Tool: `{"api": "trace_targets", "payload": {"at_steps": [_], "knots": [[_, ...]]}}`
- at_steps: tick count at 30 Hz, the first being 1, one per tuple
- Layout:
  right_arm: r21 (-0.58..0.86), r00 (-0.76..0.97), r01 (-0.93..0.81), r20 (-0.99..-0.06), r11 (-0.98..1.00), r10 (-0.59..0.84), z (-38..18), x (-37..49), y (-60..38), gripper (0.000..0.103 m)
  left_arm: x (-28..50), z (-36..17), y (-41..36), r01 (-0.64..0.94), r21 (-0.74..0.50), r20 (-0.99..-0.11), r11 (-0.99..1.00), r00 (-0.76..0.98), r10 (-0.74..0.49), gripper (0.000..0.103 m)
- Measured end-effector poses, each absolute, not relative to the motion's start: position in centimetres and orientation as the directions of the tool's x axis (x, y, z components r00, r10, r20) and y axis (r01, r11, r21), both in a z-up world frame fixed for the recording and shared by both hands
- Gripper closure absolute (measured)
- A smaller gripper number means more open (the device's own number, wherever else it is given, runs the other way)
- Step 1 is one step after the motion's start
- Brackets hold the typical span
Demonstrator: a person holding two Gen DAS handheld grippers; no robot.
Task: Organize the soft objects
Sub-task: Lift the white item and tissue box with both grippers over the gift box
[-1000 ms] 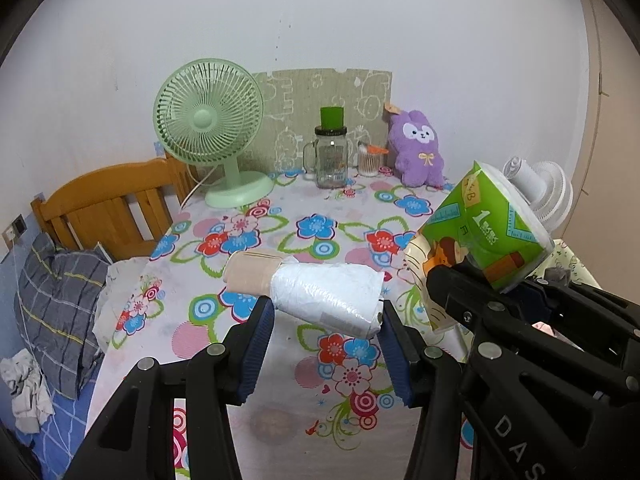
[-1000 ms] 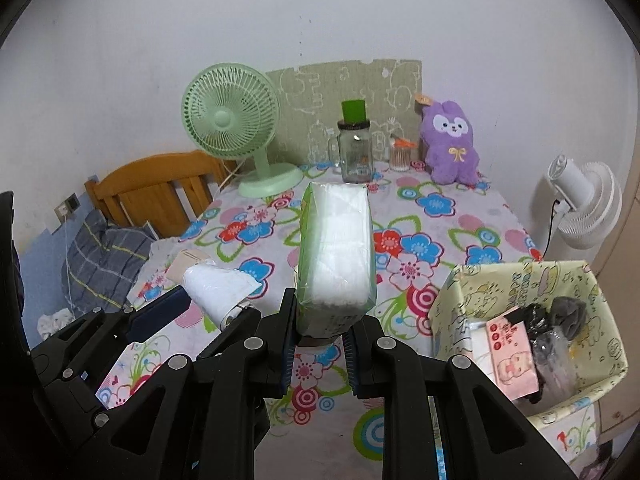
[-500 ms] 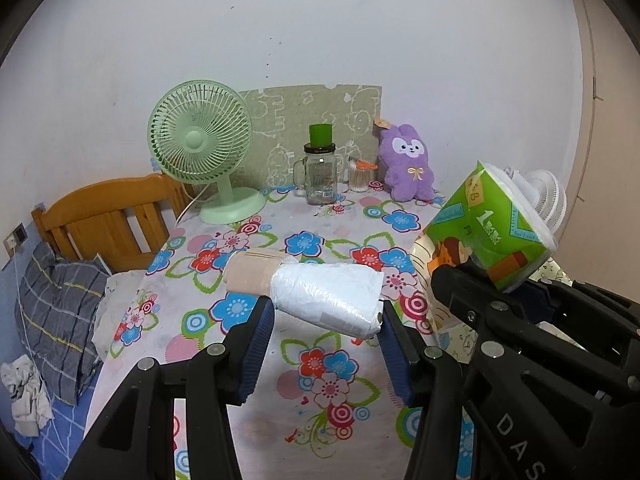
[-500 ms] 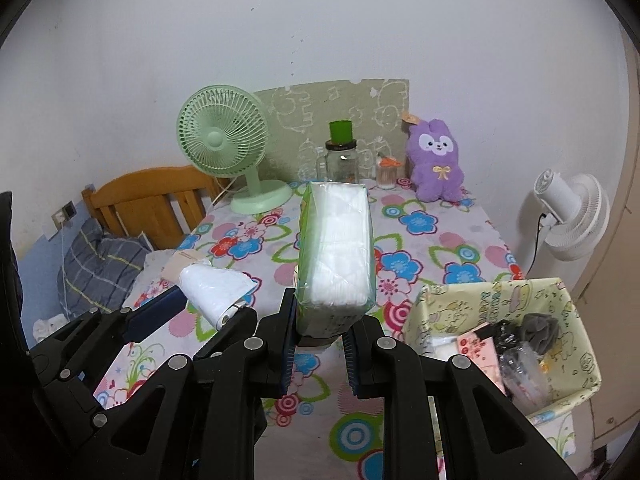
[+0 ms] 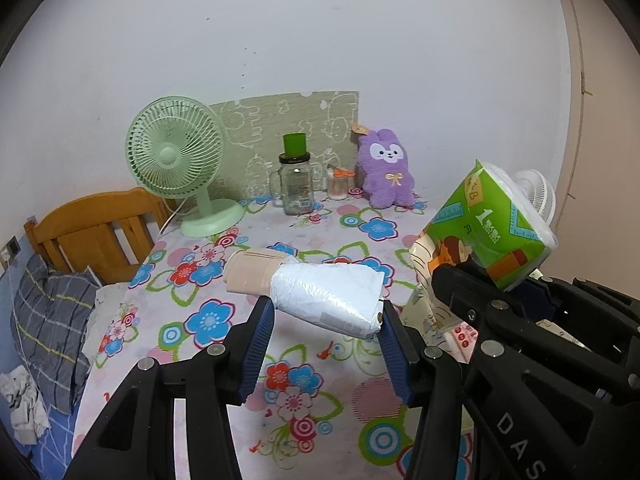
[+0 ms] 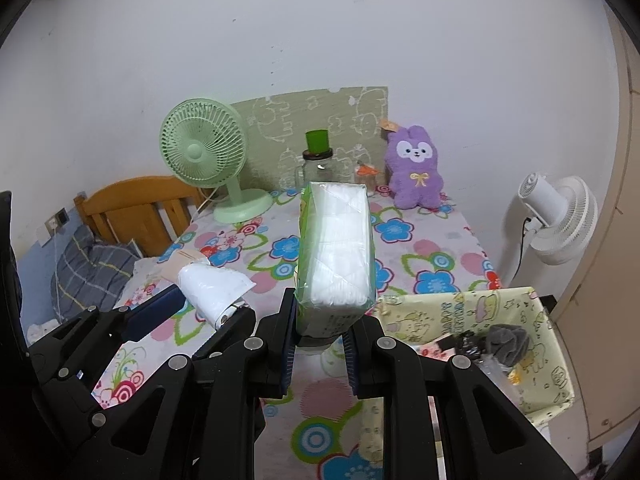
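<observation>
Both tongs are loaded and held up in the air over the flowery desk [image 5: 208, 320]. The left tongs [image 5: 326, 342] are pinching a white plastic-wrapped roll [image 5: 326, 298] across its width, blue pads pressed on either side, with a beige bit sticking out the far end toward the green fan [image 5: 176, 160]. The roll sits roughly level, clear of the desk. The right tongs [image 6: 320, 350] are squeezing the bottom of a green tissue pack [image 6: 336, 248], which stands tall between the pads with its clear white face toward the camera. From the left wrist view that same pack looks tilted, off to the right of the roll, and the two aren't touching.

At the back of the desk, against the wall: the fan, a glass jar [image 5: 296, 190] with a green cup on top, and a purple plush bunny [image 5: 386, 174]. There's a yellow patterned bin [image 6: 532, 360] with some stuff in it just beside the desk on the right, below the tissue pack. A white fan [image 6: 556, 216] stands further right.
</observation>
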State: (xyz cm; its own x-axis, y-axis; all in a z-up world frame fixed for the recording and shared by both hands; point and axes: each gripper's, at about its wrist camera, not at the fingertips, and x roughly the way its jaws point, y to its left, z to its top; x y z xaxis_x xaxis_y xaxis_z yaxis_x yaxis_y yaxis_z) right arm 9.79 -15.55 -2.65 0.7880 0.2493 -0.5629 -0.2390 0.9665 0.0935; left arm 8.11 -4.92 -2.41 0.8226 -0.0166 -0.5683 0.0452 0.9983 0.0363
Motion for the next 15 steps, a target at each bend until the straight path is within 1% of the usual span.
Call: {"api": "trace_targets", "payload": {"at_steps": [15], "knots": [[0.100,0.800,-0.183,-0.563,0.978,0.207,-2.8,10.4,-20.1,0.079,9.0,-2.6,-9.5,0.119,0.047,-0.574,0.992,0.816,-0.071,0.049]]}}
